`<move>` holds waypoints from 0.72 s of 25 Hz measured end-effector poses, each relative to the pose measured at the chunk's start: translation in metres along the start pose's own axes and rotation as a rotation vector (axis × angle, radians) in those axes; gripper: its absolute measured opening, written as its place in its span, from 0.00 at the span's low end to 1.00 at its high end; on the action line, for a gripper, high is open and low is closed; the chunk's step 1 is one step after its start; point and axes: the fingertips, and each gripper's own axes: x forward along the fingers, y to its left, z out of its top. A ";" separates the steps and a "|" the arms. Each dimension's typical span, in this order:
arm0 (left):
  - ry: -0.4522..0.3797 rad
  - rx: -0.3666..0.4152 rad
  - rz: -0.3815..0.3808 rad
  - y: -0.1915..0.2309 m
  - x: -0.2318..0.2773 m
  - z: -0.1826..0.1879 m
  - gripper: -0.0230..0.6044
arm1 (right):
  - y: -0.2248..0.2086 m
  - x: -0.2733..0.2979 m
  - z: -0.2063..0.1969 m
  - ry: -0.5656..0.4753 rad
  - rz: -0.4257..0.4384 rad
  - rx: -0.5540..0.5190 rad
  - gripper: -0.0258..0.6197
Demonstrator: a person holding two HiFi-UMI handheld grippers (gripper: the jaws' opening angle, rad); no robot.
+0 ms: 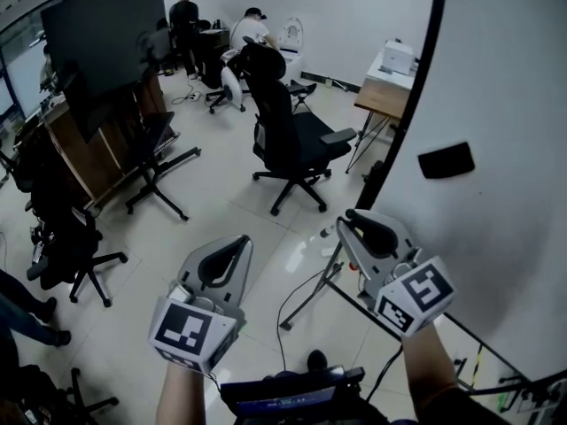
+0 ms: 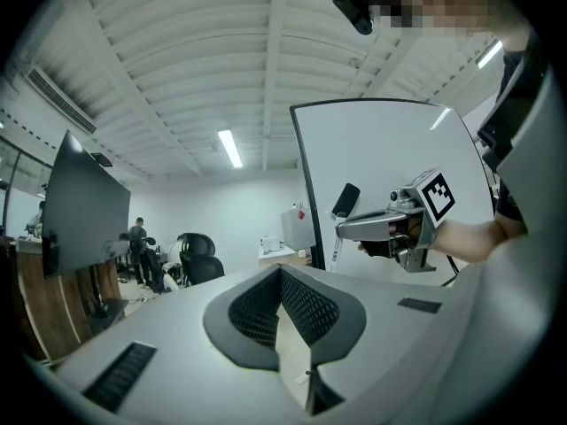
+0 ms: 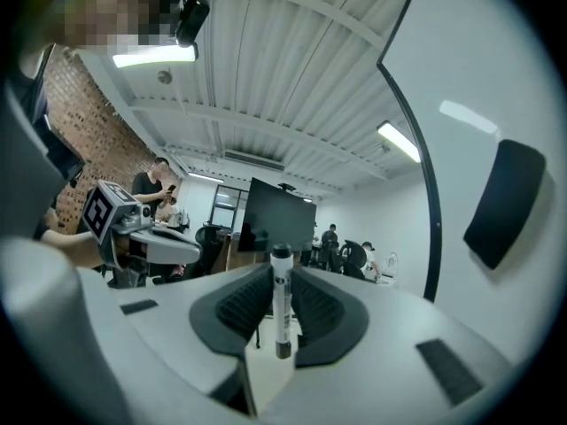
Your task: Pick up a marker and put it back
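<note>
My right gripper is shut on a white marker with a black cap. The marker stands upright between the pads, cap end up, and both ends stick out. This gripper hangs close to the left edge of the big whiteboard. A black eraser sticks to the board, up and to the right of it. My left gripper floats to the left, over the floor. Its jaws meet at the tips with nothing between them. In the left gripper view the marker hangs below the right gripper.
A black office chair stands ahead on the tiled floor. A large dark screen on a wheeled stand is at the left. A wooden desk lies behind the board's edge. Several people sit or stand at the back. The board's metal legs and a cable run below.
</note>
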 end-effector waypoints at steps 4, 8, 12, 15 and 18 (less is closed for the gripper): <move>-0.026 0.002 0.003 0.002 -0.032 0.007 0.04 | 0.031 -0.008 0.014 -0.013 0.010 -0.011 0.17; -0.029 -0.010 -0.012 -0.002 -0.058 0.002 0.04 | 0.061 -0.018 0.015 -0.004 0.002 -0.021 0.17; -0.036 -0.012 -0.024 -0.012 -0.072 0.004 0.04 | 0.079 -0.032 0.012 0.007 0.005 -0.027 0.17; -0.038 0.002 -0.026 -0.029 -0.079 0.010 0.04 | 0.083 -0.049 0.017 -0.005 0.015 -0.030 0.17; -0.034 0.022 -0.015 -0.053 -0.082 0.016 0.04 | 0.079 -0.072 0.021 -0.028 0.030 -0.027 0.17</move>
